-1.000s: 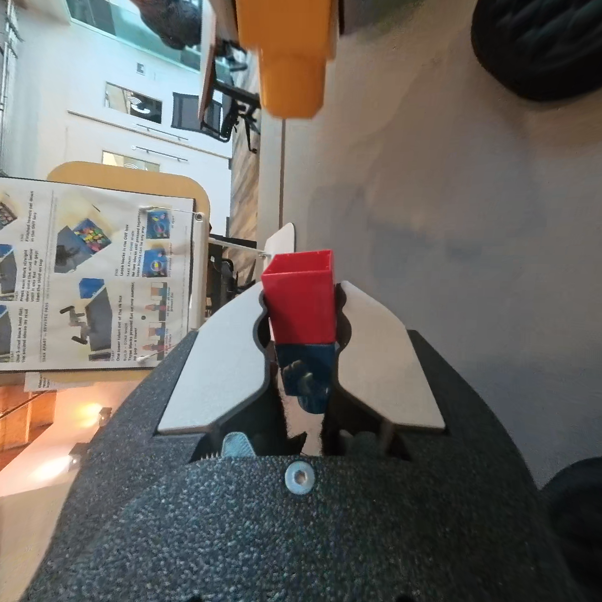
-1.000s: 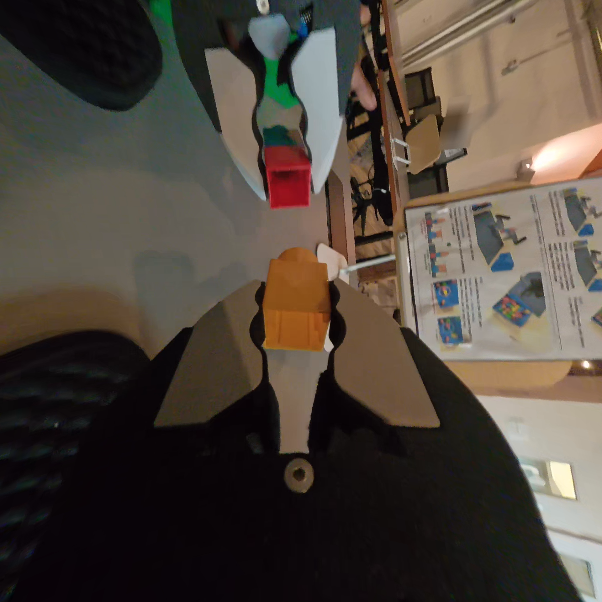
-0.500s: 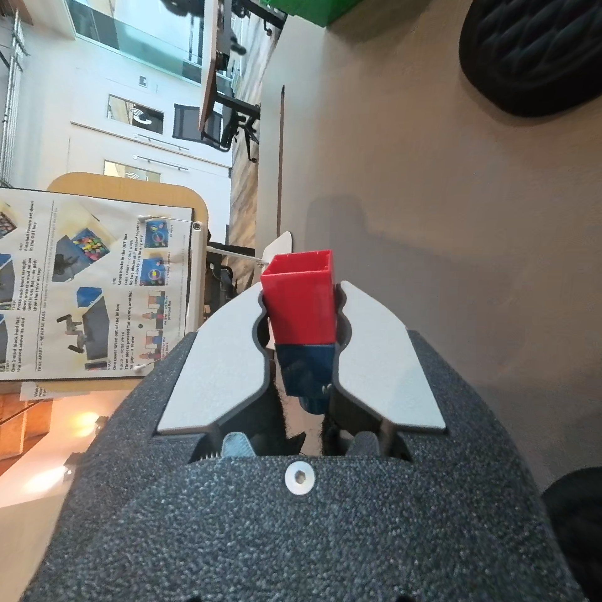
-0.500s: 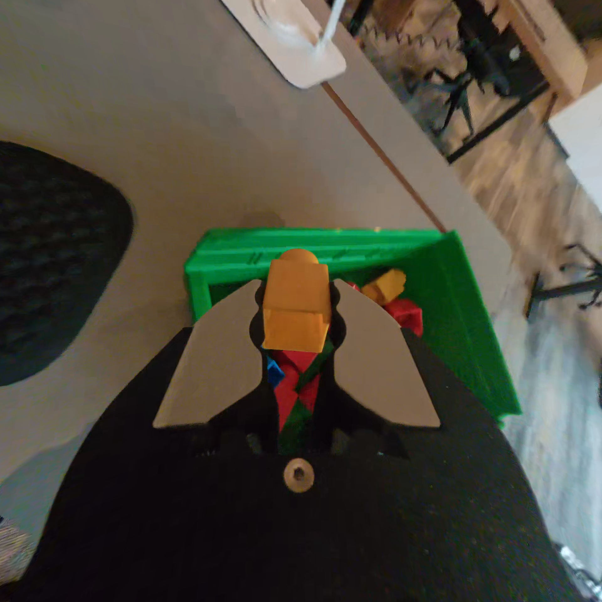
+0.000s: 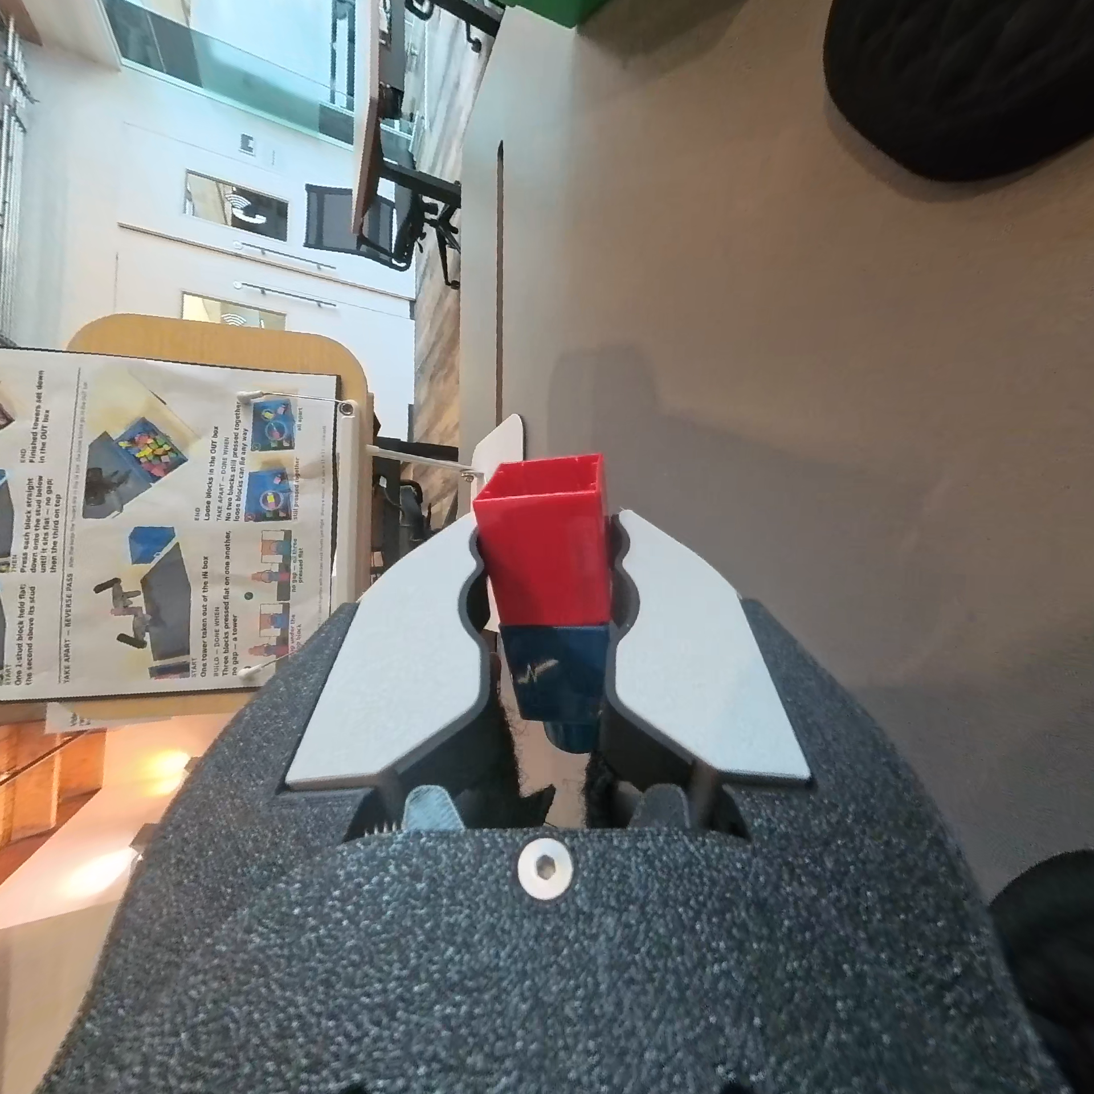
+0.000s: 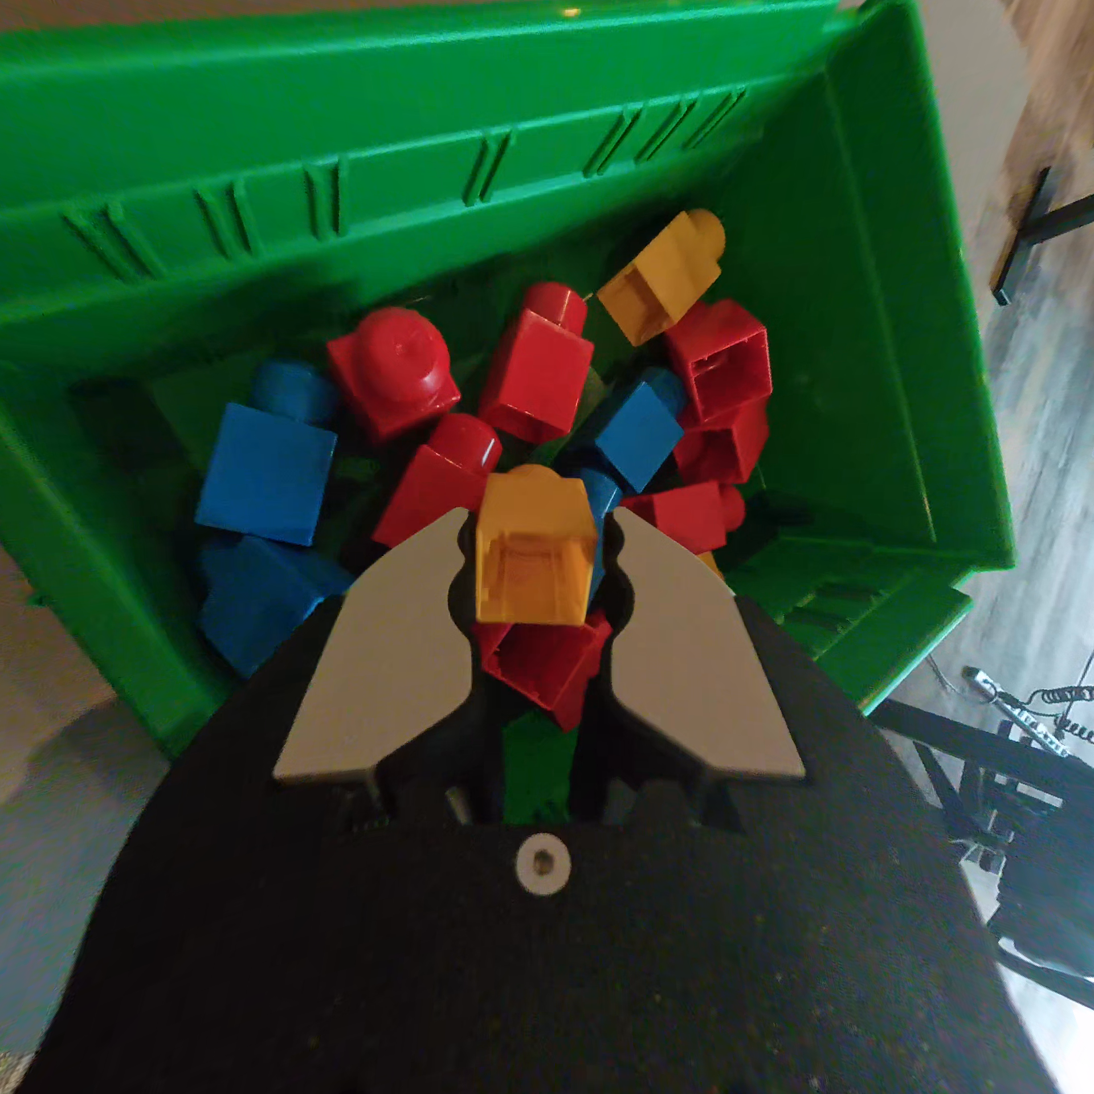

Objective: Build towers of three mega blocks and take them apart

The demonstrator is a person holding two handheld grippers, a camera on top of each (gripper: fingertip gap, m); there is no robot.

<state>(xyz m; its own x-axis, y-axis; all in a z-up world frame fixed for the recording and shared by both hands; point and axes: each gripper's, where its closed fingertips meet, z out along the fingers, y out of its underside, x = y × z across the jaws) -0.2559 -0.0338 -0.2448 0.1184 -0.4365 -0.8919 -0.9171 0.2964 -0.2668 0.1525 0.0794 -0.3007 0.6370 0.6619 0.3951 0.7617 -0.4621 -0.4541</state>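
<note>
In the left wrist view, my left gripper point(image 5: 544, 527) is shut on a red block point(image 5: 544, 550) joined to a dark blue block point(image 5: 556, 669). It holds the pair sideways above the grey table point(image 5: 829, 414), the red block's hollow end pointing away from me. In the right wrist view, my right gripper point(image 6: 539, 518) is shut on an orange block point(image 6: 533, 550), stud forward and hollow end towards the camera. It hangs just above the open green bin point(image 6: 414, 89), over a pile of several loose red, blue and orange blocks point(image 6: 533, 367).
A black padded mat point(image 5: 977, 89) lies on the table's far side and another dark pad point(image 5: 1054, 923) close by. A corner of the green bin point(image 5: 550, 12) shows at the top edge. An instruction sheet point(image 5: 166, 521) stands on a board past the table's edge. Floor and chair legs lie beyond the bin. Tip to tip, the grippers are about 45 cm apart.
My right gripper has swung away from the left gripper and down over the green bin, still holding the orange block. The left gripper has barely moved with its red and blue pair.
</note>
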